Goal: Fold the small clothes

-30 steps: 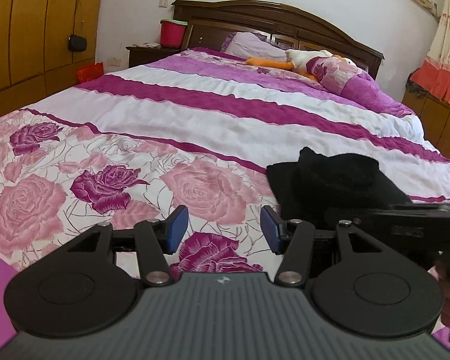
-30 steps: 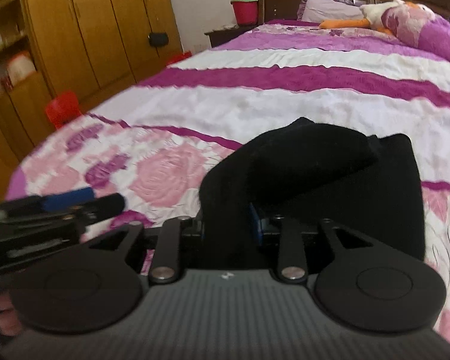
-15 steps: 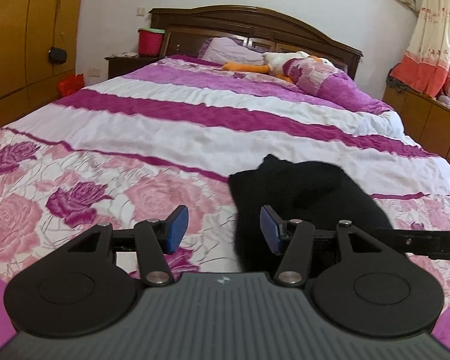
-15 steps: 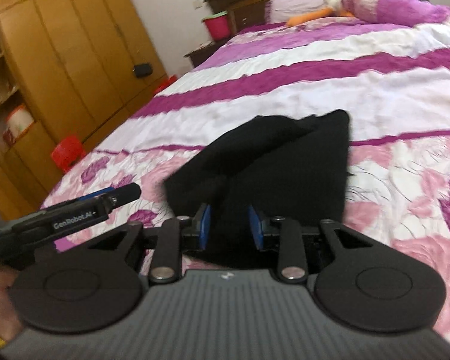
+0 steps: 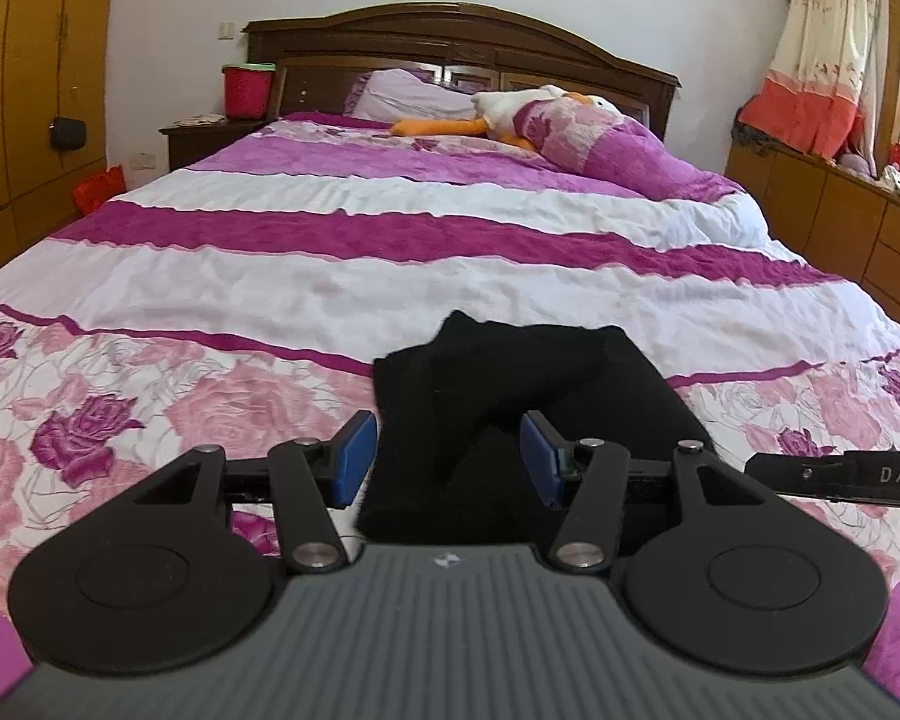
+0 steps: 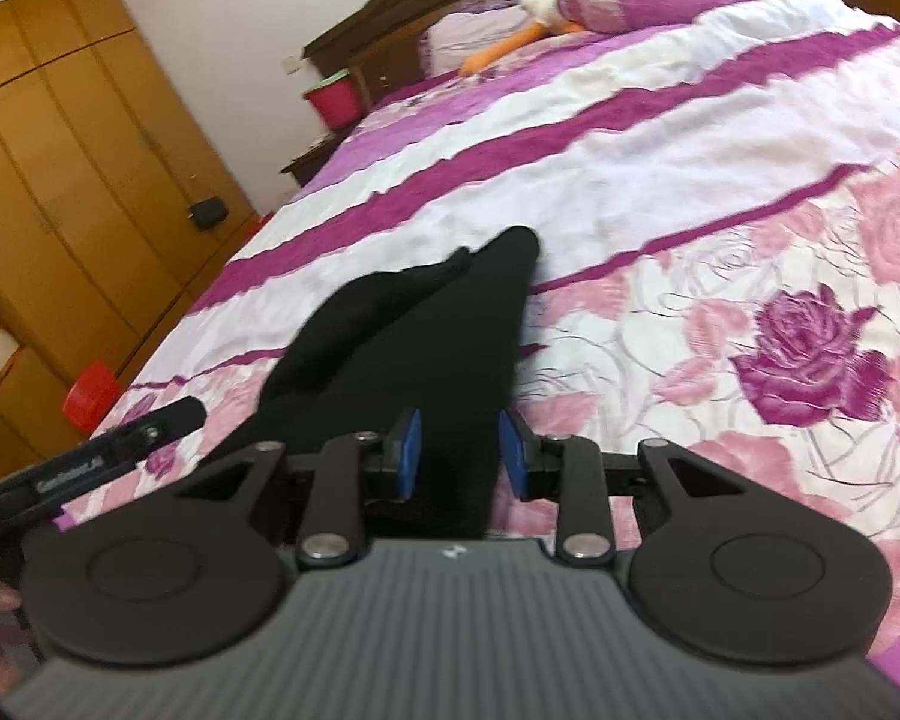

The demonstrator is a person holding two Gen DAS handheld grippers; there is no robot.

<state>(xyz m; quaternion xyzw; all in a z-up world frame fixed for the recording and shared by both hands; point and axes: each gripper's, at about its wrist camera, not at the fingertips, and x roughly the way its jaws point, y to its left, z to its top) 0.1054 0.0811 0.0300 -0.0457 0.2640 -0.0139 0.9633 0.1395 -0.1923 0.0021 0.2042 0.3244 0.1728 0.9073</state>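
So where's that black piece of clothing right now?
The black garment lies on the flowered bedspread at the foot of the bed, between both grippers' open fingers.

Between the left gripper (image 5: 447, 459) jaws: black garment (image 5: 510, 396) fills the gap. Beyond the jaws: flat bedspread (image 5: 342, 276), then plush duck (image 5: 510, 111) and headboard (image 5: 450, 42). Right of the jaws: right gripper (image 6: 456, 453), near.
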